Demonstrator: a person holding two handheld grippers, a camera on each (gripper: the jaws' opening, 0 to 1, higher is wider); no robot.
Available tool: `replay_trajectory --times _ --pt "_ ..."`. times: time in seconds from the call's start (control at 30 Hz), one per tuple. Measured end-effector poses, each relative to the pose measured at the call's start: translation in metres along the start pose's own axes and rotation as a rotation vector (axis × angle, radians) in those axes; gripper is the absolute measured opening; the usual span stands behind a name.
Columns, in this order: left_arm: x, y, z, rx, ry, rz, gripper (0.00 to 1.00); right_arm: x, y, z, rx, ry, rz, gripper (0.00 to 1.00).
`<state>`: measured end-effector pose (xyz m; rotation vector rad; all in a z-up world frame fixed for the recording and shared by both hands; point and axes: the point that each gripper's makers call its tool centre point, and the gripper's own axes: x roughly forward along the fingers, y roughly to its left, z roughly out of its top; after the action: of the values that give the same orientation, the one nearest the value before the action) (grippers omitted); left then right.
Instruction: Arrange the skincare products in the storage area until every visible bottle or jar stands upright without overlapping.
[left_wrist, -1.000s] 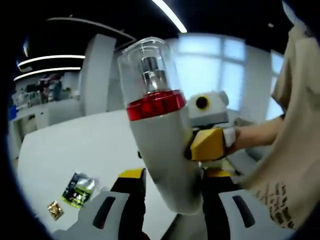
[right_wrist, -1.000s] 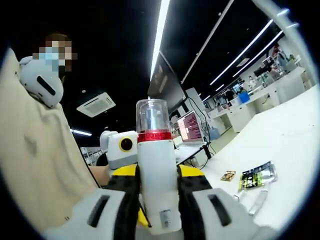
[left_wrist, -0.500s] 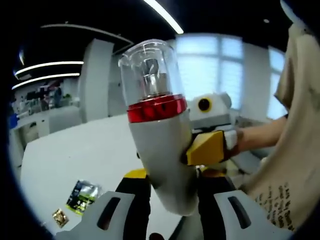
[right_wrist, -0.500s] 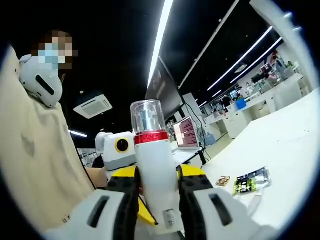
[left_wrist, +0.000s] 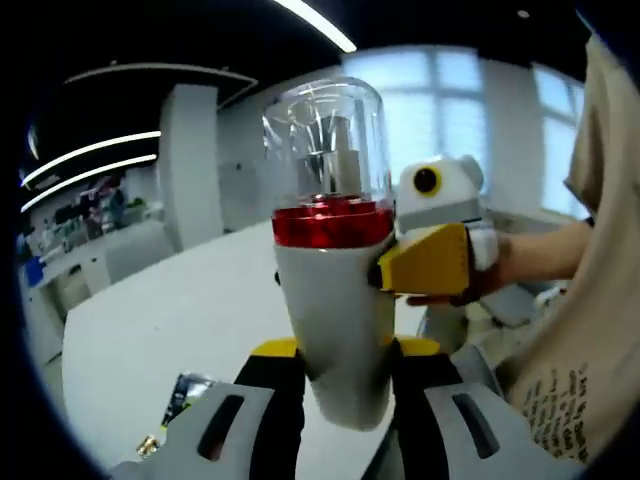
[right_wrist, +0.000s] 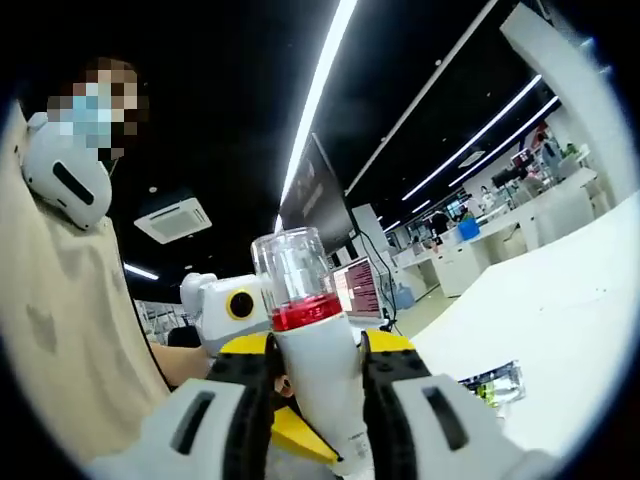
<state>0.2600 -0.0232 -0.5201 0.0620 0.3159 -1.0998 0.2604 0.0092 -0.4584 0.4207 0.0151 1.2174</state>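
Note:
A white pump bottle (left_wrist: 335, 310) with a red band and a clear cap is held up in the air, well above the white table (left_wrist: 170, 320). My left gripper (left_wrist: 345, 352) is shut on its lower body, one jaw on each side. The right gripper (left_wrist: 430, 260) reaches in from the right and presses a yellow jaw against the bottle just below the red band. In the right gripper view the same bottle (right_wrist: 315, 360) rises between the jaws of my right gripper (right_wrist: 318, 345), which is shut on it. The left gripper (right_wrist: 290, 430) shows behind and below it.
A green-and-black sachet (left_wrist: 185, 395) and a small gold packet (left_wrist: 150, 445) lie on the table; the sachet (right_wrist: 495, 382) shows in the right gripper view too. A person in a beige shirt (left_wrist: 590, 330) stands close. A laptop (right_wrist: 358, 285) and monitor (right_wrist: 320, 195) sit behind.
In the left gripper view the bottle has swung from a lean to nearly upright. Both views have shifted, so the sachets now sit lower. Both grippers keep their hold.

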Motion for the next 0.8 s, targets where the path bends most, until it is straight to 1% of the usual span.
replay_trajectory --times 0.07,0.17,0.23,0.3,0.37,0.47,0.5,0.57,0.6,0.63,0.7,0.73,0.8 --pt "-0.001 0.002 0.003 0.009 0.001 0.002 0.29 0.001 -0.003 0.004 0.012 0.002 -0.005 0.32" --pt "-0.001 0.004 0.005 0.037 0.013 0.000 0.29 0.002 -0.005 0.009 0.004 0.009 -0.004 0.32" --pt "-0.001 0.004 0.005 0.044 0.019 -0.008 0.29 0.003 -0.009 0.011 0.043 0.019 0.007 0.33" --pt "-0.001 0.003 0.006 0.048 0.024 -0.023 0.29 0.004 -0.012 0.014 0.046 0.023 0.021 0.32" --pt "-0.003 0.003 0.010 0.032 0.009 -0.032 0.28 0.004 -0.011 0.016 0.055 0.024 0.035 0.32" --pt "-0.003 0.003 0.014 0.026 -0.010 -0.040 0.28 0.005 -0.008 0.020 0.024 0.001 0.047 0.31" --pt "-0.002 0.003 0.014 0.030 -0.013 -0.045 0.28 0.005 -0.011 0.020 0.051 0.002 0.040 0.31" --pt "-0.001 0.004 0.014 0.027 -0.013 -0.056 0.29 0.005 -0.014 0.019 0.072 0.007 0.030 0.31" --pt "0.000 0.004 0.013 0.031 -0.013 -0.062 0.29 0.005 -0.017 0.018 0.094 0.014 0.013 0.31" --pt "0.001 0.005 0.012 0.034 -0.010 -0.066 0.30 0.006 -0.018 0.017 0.096 0.018 0.007 0.31" --pt "0.003 0.007 0.008 0.074 0.006 -0.076 0.30 0.006 -0.022 0.014 0.090 0.041 -0.012 0.30" --pt "0.005 0.009 0.006 0.116 0.014 -0.074 0.31 0.006 -0.024 0.012 0.092 0.054 -0.028 0.30" --pt "0.006 0.009 0.006 0.166 0.023 -0.078 0.32 0.005 -0.028 0.009 0.115 0.067 -0.052 0.30"
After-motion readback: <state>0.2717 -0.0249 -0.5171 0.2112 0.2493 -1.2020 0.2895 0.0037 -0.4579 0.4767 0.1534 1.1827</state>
